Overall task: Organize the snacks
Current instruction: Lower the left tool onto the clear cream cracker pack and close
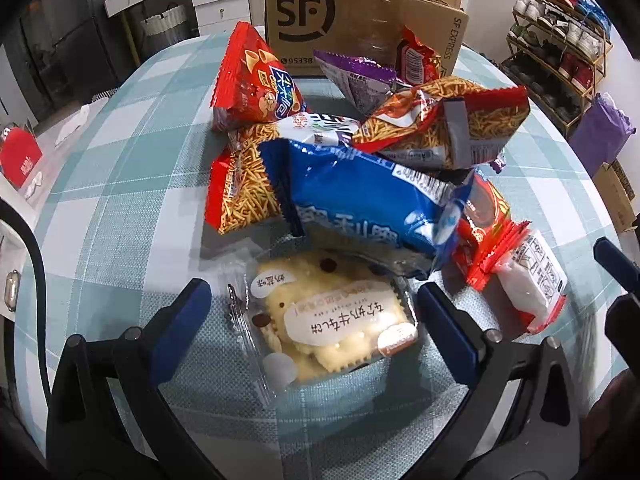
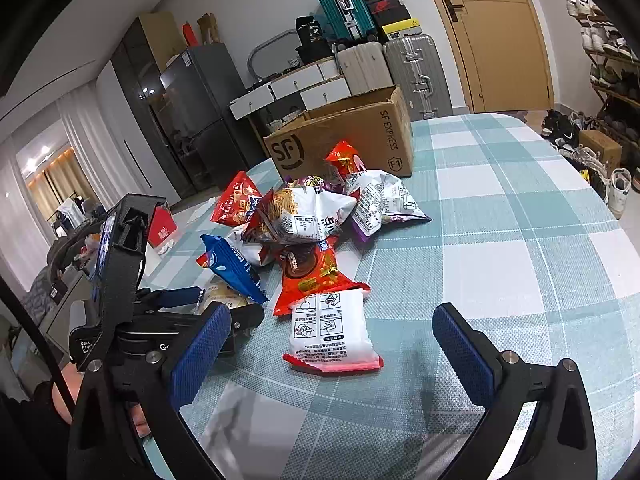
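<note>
A heap of snack packets lies on the checked tablecloth [image 1: 120, 168]. In the left wrist view, my left gripper [image 1: 316, 322] is open, one blue finger on each side of a clear cracker pack [image 1: 332, 320] without squeezing it. A blue cookie pack [image 1: 360, 204] leans over the crackers' far edge. My right gripper [image 2: 332, 354] is open too, low over the cloth. A red-and-white packet [image 2: 332, 328] lies just ahead of its fingertips, also seen as the red-and-white packet [image 1: 520, 276]. An open cardboard box [image 2: 344, 140] stands behind the heap.
Red cone-snack bag [image 1: 256, 80], stick-snack bags [image 1: 460, 120] and a purple bag [image 1: 356, 76] are piled before the box [image 1: 360, 20]. A red tissue box [image 1: 20, 156] sits far left. The cloth to the right [image 2: 520, 240] is bare. Shoe racks, suitcases and a fridge stand beyond the table.
</note>
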`<state>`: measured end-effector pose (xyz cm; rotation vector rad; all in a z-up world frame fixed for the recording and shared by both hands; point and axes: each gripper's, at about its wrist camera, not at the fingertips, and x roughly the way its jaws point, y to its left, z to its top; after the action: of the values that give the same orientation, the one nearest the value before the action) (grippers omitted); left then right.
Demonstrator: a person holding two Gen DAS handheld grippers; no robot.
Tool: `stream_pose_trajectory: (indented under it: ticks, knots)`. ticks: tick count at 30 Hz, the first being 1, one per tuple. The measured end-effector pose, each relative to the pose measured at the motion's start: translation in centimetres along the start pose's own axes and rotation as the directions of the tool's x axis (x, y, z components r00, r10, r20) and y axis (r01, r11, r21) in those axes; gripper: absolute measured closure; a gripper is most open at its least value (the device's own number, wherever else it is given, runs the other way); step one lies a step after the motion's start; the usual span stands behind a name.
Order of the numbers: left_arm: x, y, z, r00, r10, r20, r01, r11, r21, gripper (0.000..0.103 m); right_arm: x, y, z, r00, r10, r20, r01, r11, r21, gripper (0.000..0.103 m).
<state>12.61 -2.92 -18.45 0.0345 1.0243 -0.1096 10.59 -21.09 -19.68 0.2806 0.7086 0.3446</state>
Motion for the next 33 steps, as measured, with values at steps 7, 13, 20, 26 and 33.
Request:
stream_pose_trajectory:
  ticks: [7, 13, 20, 26, 33]
  knots:
    - [0.6, 0.3, 0.9, 1.0, -0.009, 0.0, 0.009, 1.0, 0.013, 0.001, 0.0, 0.0, -0.1, 1.0, -0.004, -0.002, 0.004, 1.0, -0.001, 0.0]
    - [0.4, 1.1, 1.4, 0.999, -0.033, -0.003, 0.033, 0.998, 0.063, 0.017, -0.1, 0.1, -0.1, 1.0, -0.008, 0.005, 0.008, 1.0, -0.008, 0.0]
    - [0.3, 2.1, 1.7, 0.998, -0.06, 0.02, 0.058, 0.995, 0.079, 0.027, 0.1, 0.0, -0.2, 1.0, -0.019, -0.002, 0.019, 1.0, -0.005, 0.0]
    - [0.3, 2.2, 2.3, 0.996, -0.091, 0.024, 0.089, 0.993, 0.076, 0.036, 0.3, -0.3, -0.2, 1.0, -0.027, -0.012, 0.027, 1.0, 0.01, 0.0]
    - [-0.4, 3.4, 1.6, 0.992, -0.121, 0.025, 0.119, 0.99, 0.071, 0.038, 0.6, -0.1, -0.3, 0.999, -0.036, -0.017, 0.036, 0.999, 0.003, 0.0]
